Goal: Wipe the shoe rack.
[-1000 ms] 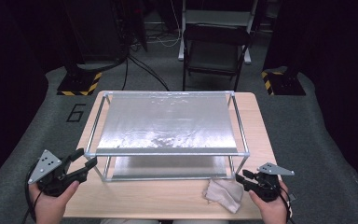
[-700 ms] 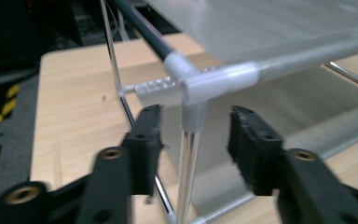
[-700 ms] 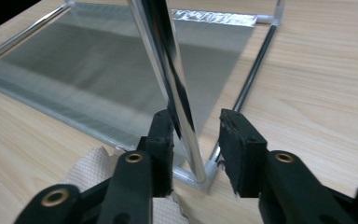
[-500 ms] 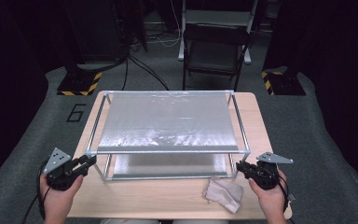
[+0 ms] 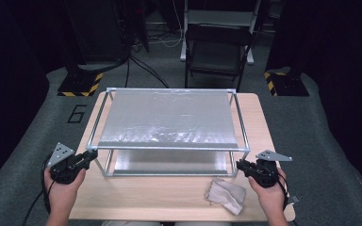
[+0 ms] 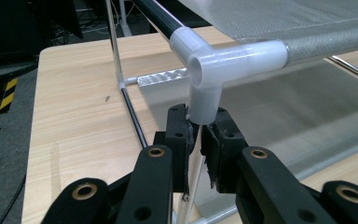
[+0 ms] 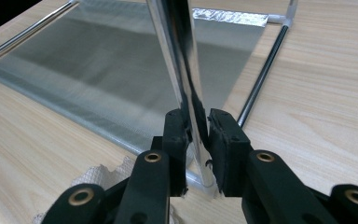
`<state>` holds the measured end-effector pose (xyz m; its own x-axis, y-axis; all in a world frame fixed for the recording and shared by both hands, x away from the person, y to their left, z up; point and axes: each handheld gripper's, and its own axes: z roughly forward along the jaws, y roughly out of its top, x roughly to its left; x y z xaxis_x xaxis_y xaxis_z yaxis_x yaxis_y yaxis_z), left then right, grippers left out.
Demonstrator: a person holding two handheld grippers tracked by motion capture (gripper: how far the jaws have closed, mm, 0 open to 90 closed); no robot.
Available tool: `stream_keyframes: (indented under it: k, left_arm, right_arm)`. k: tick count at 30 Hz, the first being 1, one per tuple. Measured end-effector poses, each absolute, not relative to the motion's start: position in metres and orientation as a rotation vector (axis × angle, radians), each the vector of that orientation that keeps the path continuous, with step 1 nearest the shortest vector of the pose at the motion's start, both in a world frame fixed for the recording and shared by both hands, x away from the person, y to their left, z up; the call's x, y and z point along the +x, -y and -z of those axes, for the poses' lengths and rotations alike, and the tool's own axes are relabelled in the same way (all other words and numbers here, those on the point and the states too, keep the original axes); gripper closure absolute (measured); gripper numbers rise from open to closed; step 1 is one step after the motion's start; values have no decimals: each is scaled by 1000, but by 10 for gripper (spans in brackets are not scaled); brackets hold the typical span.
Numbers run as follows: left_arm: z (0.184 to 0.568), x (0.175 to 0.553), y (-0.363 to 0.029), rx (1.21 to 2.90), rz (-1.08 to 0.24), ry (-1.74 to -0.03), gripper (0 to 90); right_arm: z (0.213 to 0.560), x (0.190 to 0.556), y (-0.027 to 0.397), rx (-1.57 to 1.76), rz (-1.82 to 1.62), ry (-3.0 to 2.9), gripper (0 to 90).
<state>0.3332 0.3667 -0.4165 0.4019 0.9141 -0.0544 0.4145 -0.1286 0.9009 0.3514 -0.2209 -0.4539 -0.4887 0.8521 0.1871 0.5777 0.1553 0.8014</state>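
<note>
A two-shelf rack (image 5: 169,117) of metal tubes and grey mesh stands on the wooden table (image 5: 160,197). My left gripper (image 5: 93,154) is at the rack's front-left upright. In the left gripper view its jaws (image 6: 199,135) have just been closing and now pinch the thin post right under the white corner connector (image 6: 205,65). My right gripper (image 5: 239,165) is at the front-right upright. There its jaws (image 7: 196,130) have just closed on the shiny post (image 7: 177,56), low down near the bottom shelf.
A crumpled beige cloth (image 5: 226,194) lies on the table in front of the rack, just left of my right hand. A dark folding chair (image 5: 217,52) and striped stand bases (image 5: 78,84) sit on the floor beyond the table.
Both hands have moved in toward the rack's front corners. The left gripper, wide open before, has shut on the left post; the right gripper has shut on the right post.
</note>
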Motion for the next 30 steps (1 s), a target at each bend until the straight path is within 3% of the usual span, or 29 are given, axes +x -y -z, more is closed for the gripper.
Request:
stream_keyframes:
  k: [5, 15, 19, 30]
  left_arm:
    - [418, 341, -369, 1726, -676, -1184, 768]
    - [428, 327, -367, 1673, -672, -1177, 442]
    - [435, 317, -366, 1655, -677, -1178, 403]
    - [465, 308, -357, 1702, -621, -1176, 394]
  right_arm:
    - [455, 356, 218, 1379, -1264, -2122, 755]
    - [464, 344, 211, 1388, -1254, -2084, 508]
    - [471, 334, 209, 1404, -1264, -2057, 453]
    - [488, 319, 206, 1429, -1243, -2043, 424]
